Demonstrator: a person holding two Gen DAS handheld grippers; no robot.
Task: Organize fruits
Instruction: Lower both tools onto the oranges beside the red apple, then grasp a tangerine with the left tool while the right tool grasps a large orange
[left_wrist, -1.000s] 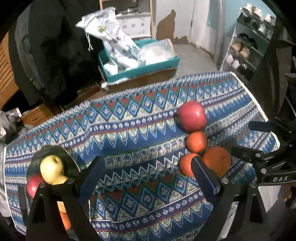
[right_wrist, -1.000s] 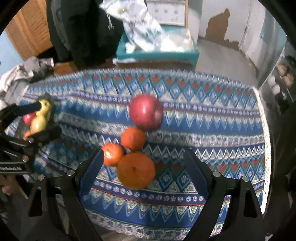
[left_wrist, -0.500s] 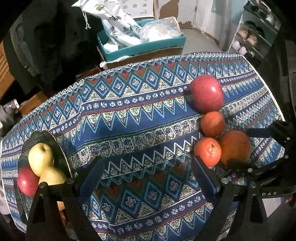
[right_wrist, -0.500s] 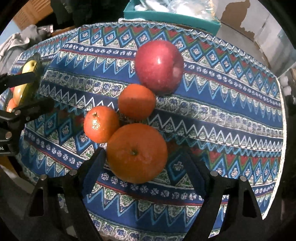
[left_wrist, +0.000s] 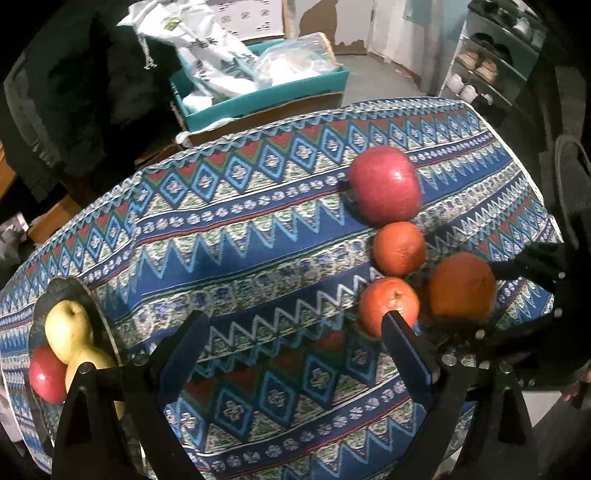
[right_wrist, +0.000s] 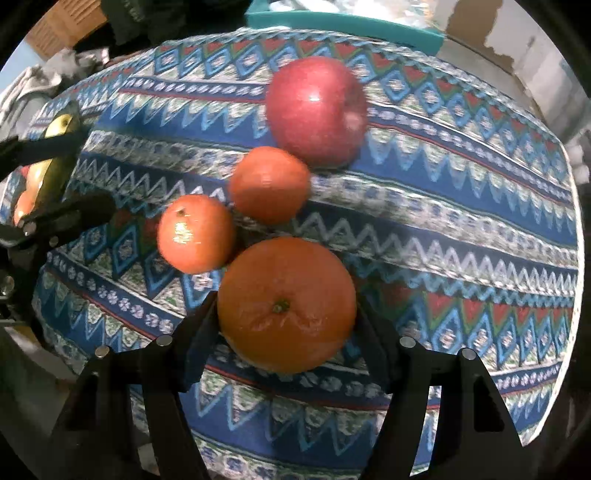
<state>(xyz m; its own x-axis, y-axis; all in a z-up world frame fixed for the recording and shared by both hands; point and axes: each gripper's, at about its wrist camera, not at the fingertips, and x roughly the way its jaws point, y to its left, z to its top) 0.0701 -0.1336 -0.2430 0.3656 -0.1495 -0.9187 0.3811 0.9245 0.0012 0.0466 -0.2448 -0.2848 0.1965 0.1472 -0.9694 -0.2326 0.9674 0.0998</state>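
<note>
On the patterned tablecloth (right_wrist: 443, 206) a large orange (right_wrist: 284, 302) sits between the pads of my right gripper (right_wrist: 284, 308), which is shut on it. Two small oranges (right_wrist: 195, 232) (right_wrist: 269, 184) and a big red apple (right_wrist: 317, 110) lie just beyond it. In the left wrist view my left gripper (left_wrist: 295, 321) hangs open over bare cloth, with a small orange (left_wrist: 389, 306) by its right finger. At the left, a dark plate (left_wrist: 99, 306) holds a yellow apple (left_wrist: 68, 328), a red apple (left_wrist: 46, 373) and more fruit, partly hidden.
Behind the table stands a teal box (left_wrist: 258, 96) stuffed with plastic bags. A shoe rack (left_wrist: 491, 62) is at the far right and dark clothing (left_wrist: 74, 92) hangs at the left. The cloth's right edge (left_wrist: 535, 184) drops off close to the fruit.
Both grippers have come down closer to the table. The right gripper's jaws have closed from wide apart onto the large orange. The left gripper's jaws stay wide.
</note>
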